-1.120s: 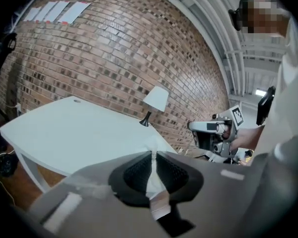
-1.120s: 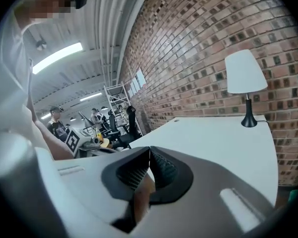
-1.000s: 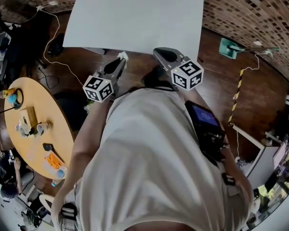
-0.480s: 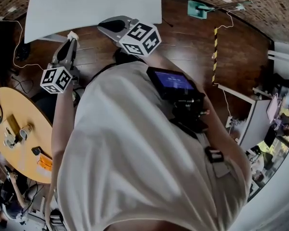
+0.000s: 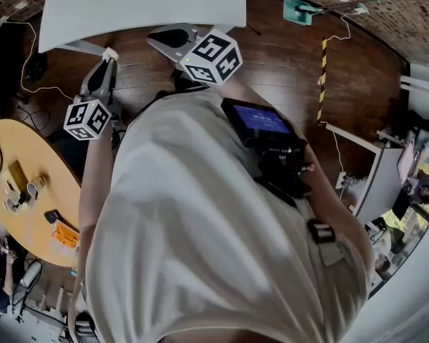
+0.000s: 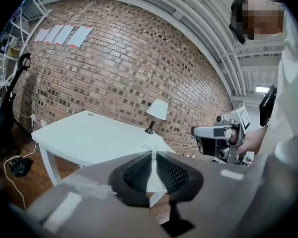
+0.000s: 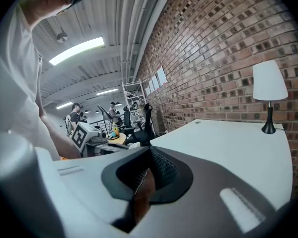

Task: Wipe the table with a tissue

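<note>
The white table (image 5: 143, 6) stands at the top of the head view, ahead of both grippers, with nothing visible on this part of it. My left gripper (image 5: 109, 58) is held in the air short of its near edge, shut on a small white tissue (image 5: 111, 51). In the left gripper view the tissue (image 6: 152, 171) hangs pinched between the black pads (image 6: 136, 172), with the table (image 6: 89, 138) beyond. My right gripper (image 5: 159, 38) is also in the air near the table edge. In its own view the right gripper (image 7: 148, 155) is shut with nothing held.
A table lamp (image 7: 269, 90) stands at the table's far corner by the brick wall. A round yellow table (image 5: 21, 191) with small items is at the left. Cables (image 5: 28, 31) lie on the wooden floor. People and desks are in the background of the right gripper view.
The head view has swung round, so the white table and both grippers now sit further left in it. Over the last half second almost nothing moved. The tissue stays pinched in the left gripper.
</note>
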The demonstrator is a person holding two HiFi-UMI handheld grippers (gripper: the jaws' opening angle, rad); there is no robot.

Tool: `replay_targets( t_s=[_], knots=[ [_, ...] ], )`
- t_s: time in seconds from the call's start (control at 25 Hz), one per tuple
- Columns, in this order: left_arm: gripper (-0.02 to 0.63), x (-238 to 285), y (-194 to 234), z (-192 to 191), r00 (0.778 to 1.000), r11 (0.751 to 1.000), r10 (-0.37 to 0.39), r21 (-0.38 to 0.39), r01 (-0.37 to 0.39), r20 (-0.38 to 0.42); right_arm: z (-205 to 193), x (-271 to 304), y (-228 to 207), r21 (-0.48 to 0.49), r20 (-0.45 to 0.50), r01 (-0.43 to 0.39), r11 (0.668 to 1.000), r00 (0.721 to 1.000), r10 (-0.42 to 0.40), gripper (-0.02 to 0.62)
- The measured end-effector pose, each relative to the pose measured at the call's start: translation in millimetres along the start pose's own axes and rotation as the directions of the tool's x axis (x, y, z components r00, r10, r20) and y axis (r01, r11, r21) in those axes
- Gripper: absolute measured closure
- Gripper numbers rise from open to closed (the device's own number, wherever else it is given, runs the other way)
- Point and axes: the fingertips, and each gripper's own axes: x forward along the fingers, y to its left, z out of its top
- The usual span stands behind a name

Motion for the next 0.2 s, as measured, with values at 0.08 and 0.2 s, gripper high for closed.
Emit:
replay_targets(
  t_s=[0.08, 0.2],
  knots=[
    [0.571, -2.7, 0.6, 0.5, 1.000, 1.000, 0.004, -0.002, -0.004, 0.005, 1.2, 1.3, 3.1, -0.009, 0.000, -0.003, 1.000, 1.000, 0.003, 0.588],
    [0.571, -3.5, 2.1, 1.8, 1.000, 1.000, 0.008, -0.003, -0.008, 0.011, 2.7, 4.6, 4.2, -0.022, -0.003, -0.005, 1.000, 1.000, 0.005, 0.588]
  ],
)
